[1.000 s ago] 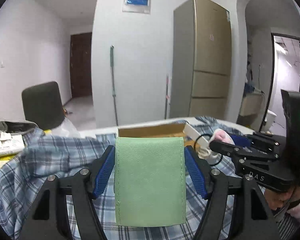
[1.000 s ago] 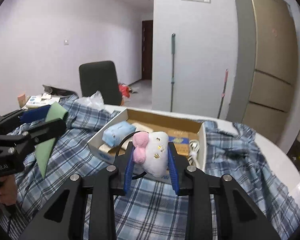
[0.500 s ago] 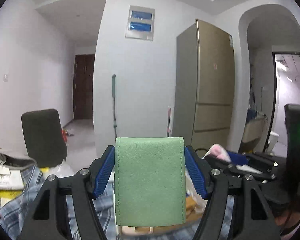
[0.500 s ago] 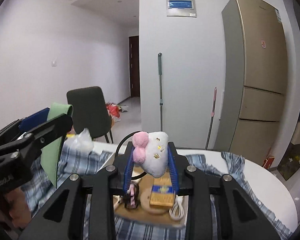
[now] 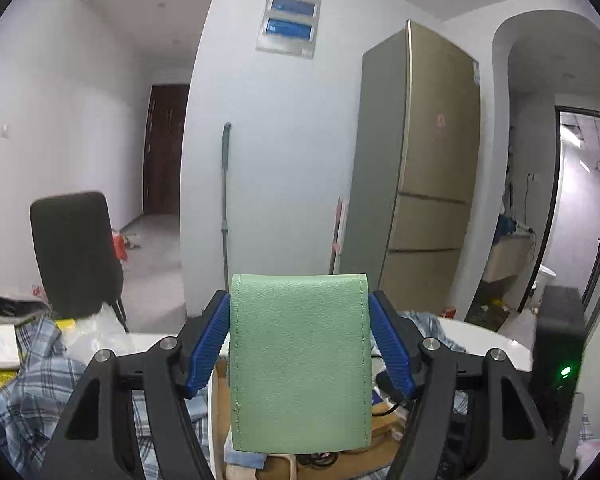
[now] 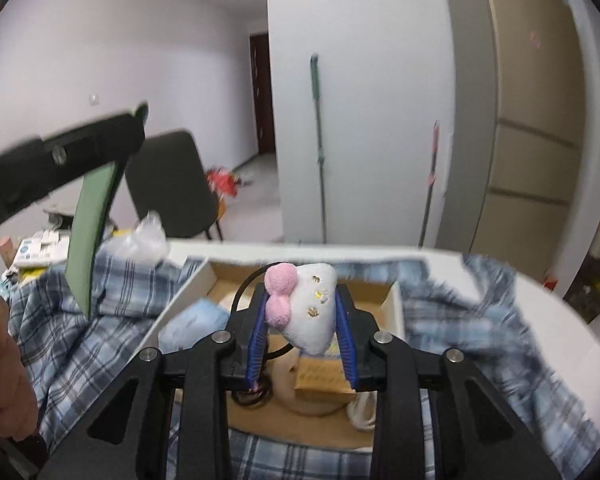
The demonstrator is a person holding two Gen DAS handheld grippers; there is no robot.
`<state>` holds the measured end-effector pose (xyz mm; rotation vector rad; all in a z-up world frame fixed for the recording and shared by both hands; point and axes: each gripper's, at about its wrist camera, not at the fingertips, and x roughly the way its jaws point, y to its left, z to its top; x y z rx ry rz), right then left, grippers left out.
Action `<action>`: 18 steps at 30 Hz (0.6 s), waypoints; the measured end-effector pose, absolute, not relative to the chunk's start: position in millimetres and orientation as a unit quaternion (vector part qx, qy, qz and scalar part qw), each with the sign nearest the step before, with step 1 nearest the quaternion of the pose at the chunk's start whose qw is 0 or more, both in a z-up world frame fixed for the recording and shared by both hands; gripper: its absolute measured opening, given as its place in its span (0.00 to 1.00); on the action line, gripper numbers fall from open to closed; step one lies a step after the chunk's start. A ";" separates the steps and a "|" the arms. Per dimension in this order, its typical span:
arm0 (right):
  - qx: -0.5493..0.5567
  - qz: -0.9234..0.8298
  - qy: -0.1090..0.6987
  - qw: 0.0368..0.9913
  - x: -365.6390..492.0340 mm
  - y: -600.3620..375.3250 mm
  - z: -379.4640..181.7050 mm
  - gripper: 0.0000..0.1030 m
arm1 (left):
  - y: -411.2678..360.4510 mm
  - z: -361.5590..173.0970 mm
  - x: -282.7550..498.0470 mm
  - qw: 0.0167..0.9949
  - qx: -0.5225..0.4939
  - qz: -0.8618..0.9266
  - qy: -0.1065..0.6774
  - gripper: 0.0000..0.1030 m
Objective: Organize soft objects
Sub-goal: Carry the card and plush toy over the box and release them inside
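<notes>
My left gripper (image 5: 299, 344) is shut on a flat green leather pouch (image 5: 300, 364), held upright in the air above the cardboard box (image 5: 384, 436). The pouch also shows edge-on in the right wrist view (image 6: 92, 232), under the left gripper's black finger. My right gripper (image 6: 302, 320) is shut on a white plush toy with a pink bow (image 6: 304, 304), held above the open cardboard box (image 6: 396, 304). The box holds a light blue tissue pack (image 6: 192, 324), a yellow packet (image 6: 324, 376), a round wooden piece and cables.
A blue plaid cloth (image 6: 472, 320) covers the round white table (image 6: 560, 320). A dark chair (image 5: 74, 248) stands behind at the left, with papers and a plastic bag (image 6: 150, 236) near it. A fridge (image 5: 424, 168) and a mop (image 5: 225, 200) stand by the back wall.
Both grippers rose from the table with their objects. The left one has kept climbing and moved over the box. The right one has tilted back down towards the box.
</notes>
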<state>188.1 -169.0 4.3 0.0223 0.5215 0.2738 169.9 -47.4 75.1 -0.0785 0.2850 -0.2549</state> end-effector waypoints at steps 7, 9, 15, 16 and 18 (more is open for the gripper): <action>0.009 0.168 0.307 0.937 203.4 -157.9 -31.6 0.29 | -43.2 51.3 185.7 0.978 -0.040 -0.117 0.169 0.69; 0.012 0.170 0.318 0.932 206.6 -157.6 -36.8 0.29 | -39.5 44.3 191.2 0.973 -0.051 -0.125 0.186 0.69; 0.006 0.159 0.327 0.932 208.9 -159.1 -46.2 0.52 | -44.5 27.6 201.8 0.968 -0.043 -0.131 0.211 0.69; 0.007 0.157 0.326 0.932 209.1 -160.1 -45.2 0.53 | -45.7 25.5 203.4 0.966 -0.044 -0.137 0.217 0.69; 0.005 0.147 0.322 0.935 208.6 -163.4 -42.4 0.54 | -46.9 21.5 206.9 0.961 -0.049 -0.146 0.228 0.69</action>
